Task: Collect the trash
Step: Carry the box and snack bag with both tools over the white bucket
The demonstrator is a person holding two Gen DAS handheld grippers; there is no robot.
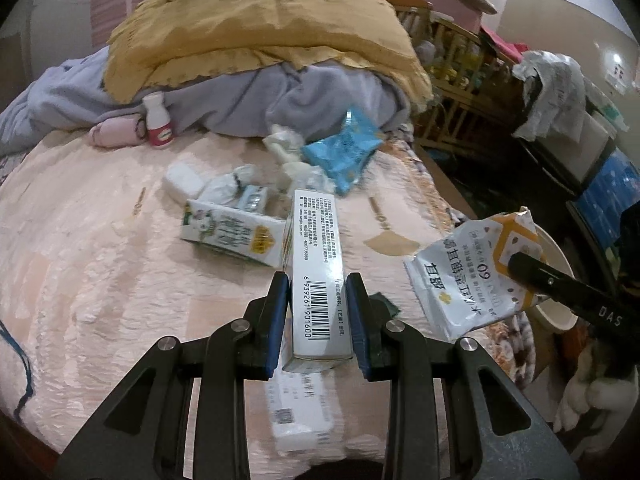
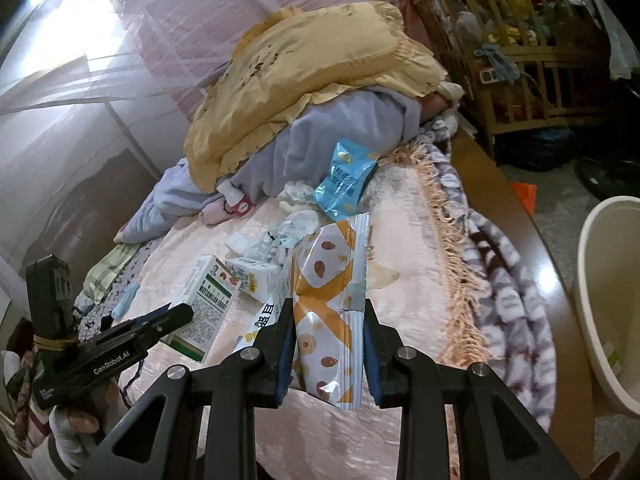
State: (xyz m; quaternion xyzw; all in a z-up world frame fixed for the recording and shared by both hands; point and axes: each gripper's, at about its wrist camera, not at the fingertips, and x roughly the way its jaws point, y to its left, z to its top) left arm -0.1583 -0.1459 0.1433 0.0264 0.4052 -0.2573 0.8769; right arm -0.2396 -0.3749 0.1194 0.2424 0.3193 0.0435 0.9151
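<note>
White carton [image 1: 318, 276] between left jaws, snack packet [image 2: 334, 320] between right.

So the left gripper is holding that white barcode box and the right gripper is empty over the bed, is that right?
Not quite. The left gripper is shut on the white barcode box, but the right gripper is not empty: the right wrist view shows it shut on an orange and white snack packet, held above the bed.
</note>
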